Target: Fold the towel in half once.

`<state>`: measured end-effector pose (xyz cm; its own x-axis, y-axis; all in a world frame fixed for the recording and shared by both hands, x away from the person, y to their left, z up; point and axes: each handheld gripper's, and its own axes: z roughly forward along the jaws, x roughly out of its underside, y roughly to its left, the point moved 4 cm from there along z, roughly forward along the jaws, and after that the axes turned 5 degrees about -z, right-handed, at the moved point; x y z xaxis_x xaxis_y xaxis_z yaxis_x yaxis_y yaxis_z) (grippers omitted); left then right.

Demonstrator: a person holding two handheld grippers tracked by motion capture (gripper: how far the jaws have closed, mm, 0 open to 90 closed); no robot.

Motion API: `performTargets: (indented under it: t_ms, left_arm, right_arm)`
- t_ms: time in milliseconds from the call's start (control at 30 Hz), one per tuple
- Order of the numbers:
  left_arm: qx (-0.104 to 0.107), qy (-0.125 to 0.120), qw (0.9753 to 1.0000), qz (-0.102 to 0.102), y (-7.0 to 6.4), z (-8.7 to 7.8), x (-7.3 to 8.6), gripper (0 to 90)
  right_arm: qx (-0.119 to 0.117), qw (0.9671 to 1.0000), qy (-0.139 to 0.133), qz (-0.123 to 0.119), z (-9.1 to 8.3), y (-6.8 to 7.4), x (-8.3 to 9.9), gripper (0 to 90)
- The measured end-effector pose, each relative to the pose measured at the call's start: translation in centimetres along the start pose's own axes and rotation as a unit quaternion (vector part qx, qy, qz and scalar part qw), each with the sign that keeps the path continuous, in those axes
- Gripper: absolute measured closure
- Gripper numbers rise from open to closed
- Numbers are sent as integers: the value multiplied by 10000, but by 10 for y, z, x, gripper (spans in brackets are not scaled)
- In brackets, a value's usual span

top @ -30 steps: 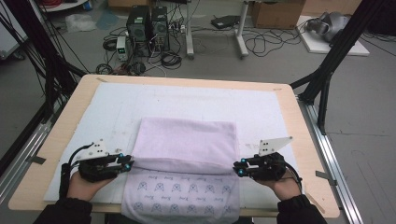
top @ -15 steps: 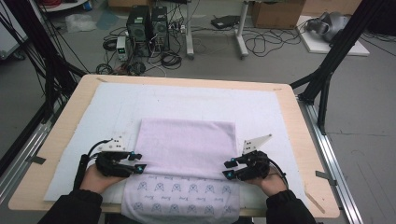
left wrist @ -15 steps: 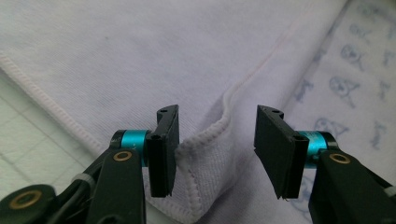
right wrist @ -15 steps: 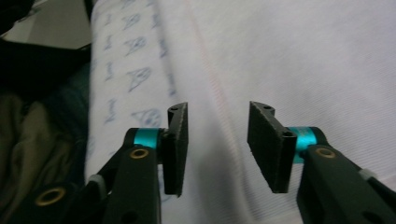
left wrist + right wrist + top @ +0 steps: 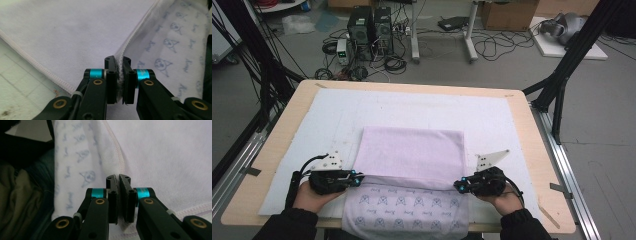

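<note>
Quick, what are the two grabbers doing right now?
Left gripper: shut on the towel's hemmed edge.
Right gripper: shut on the towel's edge too.

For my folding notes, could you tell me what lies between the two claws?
In the high view, the towel spans from the left claw to the right claw, its folded edge between them.

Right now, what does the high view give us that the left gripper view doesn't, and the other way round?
High view alone: the whole table, the white mat, the right gripper at the towel's right edge, and the floor behind with computer towers and cables. Left gripper view alone: the towel's hem pinched between the shut jaws, and its cartoon print up close. Both: the lilac towel, folded over itself, and the left gripper gripping its edge.
</note>
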<state>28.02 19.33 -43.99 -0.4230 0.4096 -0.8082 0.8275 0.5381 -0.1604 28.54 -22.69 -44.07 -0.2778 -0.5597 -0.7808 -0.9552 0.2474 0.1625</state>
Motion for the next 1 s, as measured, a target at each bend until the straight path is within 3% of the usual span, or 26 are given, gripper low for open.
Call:
performTargets:
  t_ms: [67,133,200,267,367,500,533,600,700,800,833,933,1000]
  left_arm:
    - [38,-22,10000,-1,-7,-7,1,842]
    - [148,24,9999,27,-19,-14,7,831]
    - [363,90,9993,60,-31,-20,15,718]
    - [333,138,9993,85,-37,-24,21,568]
    - [292,22,9996,-23,-32,-31,19,510]
    - [161,57,9998,-117,-22,-21,16,526]
    - [134,100,9998,-130,-20,-18,16,528]
    - [102,193,9997,-65,-17,-9,16,567]
    - [-27,225,9997,-134,-7,1,12,565]
    - [-202,219,9994,-182,12,8,0,622]
    - [-276,230,9991,-217,20,11,-4,634]
    - [-640,158,9970,-411,47,20,-20,630]
    - [-1019,158,9935,-473,66,26,-29,618]
  right_arm:
    - [3,9999,-97,-110,-6,9,-4,858]
    - [-144,9997,-145,-147,-10,20,-5,855]
    - [-264,9994,-119,-182,-13,32,-2,808]
    - [-290,9994,-125,-115,-15,37,-1,740]
    - [-235,9994,-252,-100,-17,32,-3,697]
    - [5,9999,-97,-74,-3,17,-1,622]
    - [81,10000,-28,-40,2,10,1,624]
    - [13,10000,52,76,9,4,4,629]
    - [198,9996,170,80,14,-4,6,620]
    - [639,9974,26,330,6,-30,1,557]
    - [689,9969,9,390,5,-34,0,534]
    - [1064,9933,88,452,4,-59,-6,508]
    - [1308,9903,150,443,3,-77,-11,484]
